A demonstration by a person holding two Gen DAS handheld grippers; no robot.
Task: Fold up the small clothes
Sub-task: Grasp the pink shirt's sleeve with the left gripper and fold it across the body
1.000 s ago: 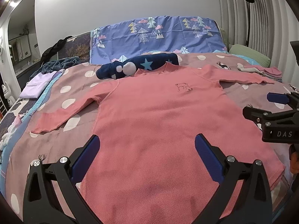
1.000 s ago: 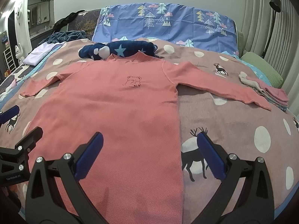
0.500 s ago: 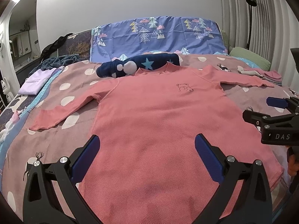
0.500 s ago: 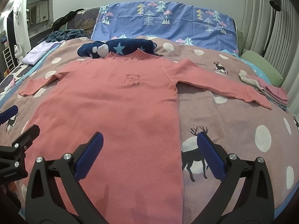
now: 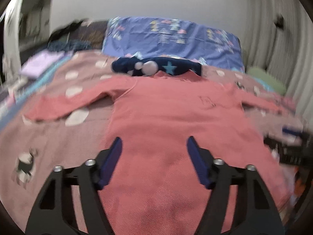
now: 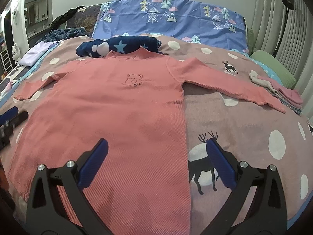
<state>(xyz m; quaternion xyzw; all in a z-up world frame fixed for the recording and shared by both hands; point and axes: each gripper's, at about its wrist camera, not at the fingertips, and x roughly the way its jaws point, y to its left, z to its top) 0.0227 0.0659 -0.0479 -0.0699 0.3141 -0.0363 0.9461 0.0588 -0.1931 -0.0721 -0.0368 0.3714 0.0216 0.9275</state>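
Observation:
A pink long-sleeved child's shirt (image 6: 117,101) with a small bear drawing lies flat, front up, on the bed, both sleeves spread out; it also shows in the blurred left wrist view (image 5: 176,121). My left gripper (image 5: 154,146) is open and empty above the shirt's lower left part. My right gripper (image 6: 156,148) is open and empty above the shirt's lower right edge. Each gripper shows at the edge of the other's view.
A mauve bedspread (image 6: 244,127) with white dots and deer covers the bed. A navy star-print garment (image 6: 121,45) lies behind the collar. Folded pink clothes (image 6: 277,90) sit at right, a lilac folded piece (image 6: 37,51) at left, a blue tree-print pillow (image 6: 172,19) behind.
My left gripper has swung quickly left and its view is blurred; its jaws stand narrower than before. My right gripper has moved slightly forward over the shirt.

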